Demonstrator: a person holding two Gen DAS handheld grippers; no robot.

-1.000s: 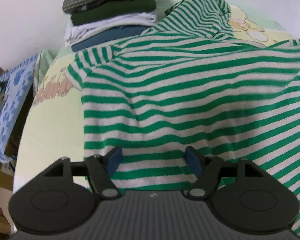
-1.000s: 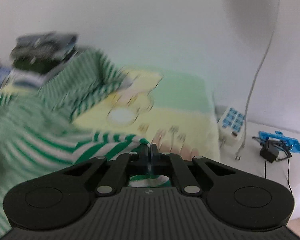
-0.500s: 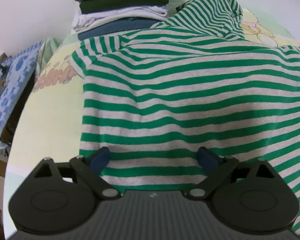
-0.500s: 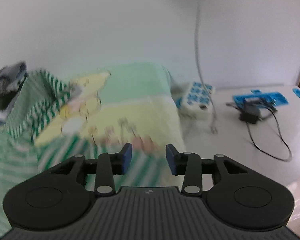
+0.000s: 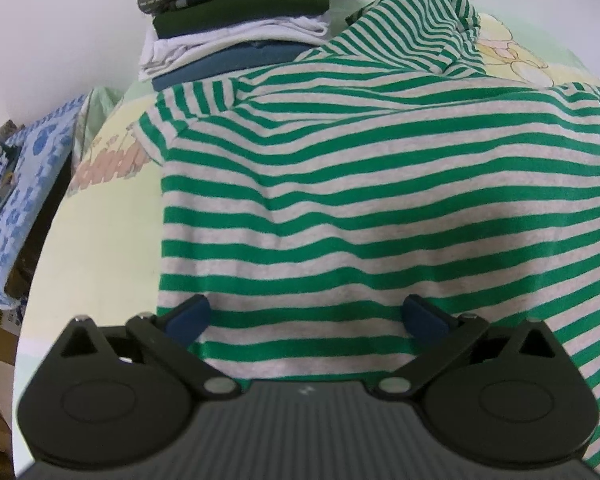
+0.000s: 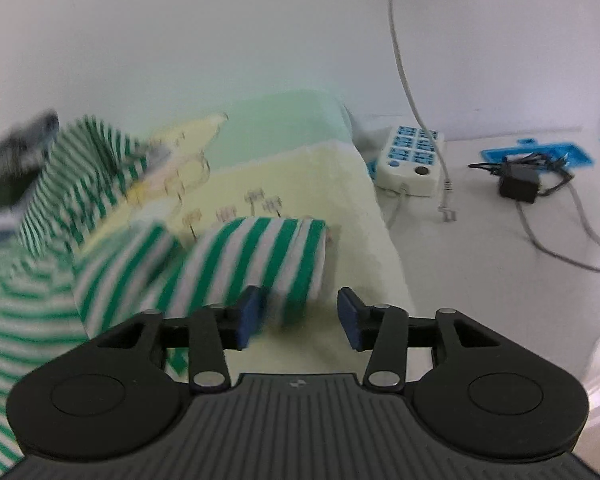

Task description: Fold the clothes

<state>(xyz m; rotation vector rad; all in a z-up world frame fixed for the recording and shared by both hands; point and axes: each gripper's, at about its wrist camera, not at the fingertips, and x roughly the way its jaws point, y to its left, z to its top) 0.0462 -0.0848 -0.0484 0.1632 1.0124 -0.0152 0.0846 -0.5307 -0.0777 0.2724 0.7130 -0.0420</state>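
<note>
A green and grey striped shirt (image 5: 360, 208) lies spread on a pale yellow and green bed sheet (image 5: 100, 264). My left gripper (image 5: 306, 316) is wide open and empty, hovering over the shirt's near hem. In the right wrist view the shirt's sleeve (image 6: 268, 256) lies on the sheet (image 6: 340, 184) just ahead of my right gripper (image 6: 298, 314), which is open and empty. The rest of the shirt (image 6: 28, 300) is blurred at the left.
A stack of folded clothes (image 5: 236, 24) stands at the back of the bed by the white wall. A blue patterned cloth (image 5: 24, 184) lies off the bed's left side. Right of the bed, a white surface holds a power strip (image 6: 410, 158), cable and black adapter (image 6: 518, 182).
My right gripper has let go of the striped sleeve, opened and pulled back; the sleeve now lies on the sheet. My left gripper has opened wider and drifted slightly.
</note>
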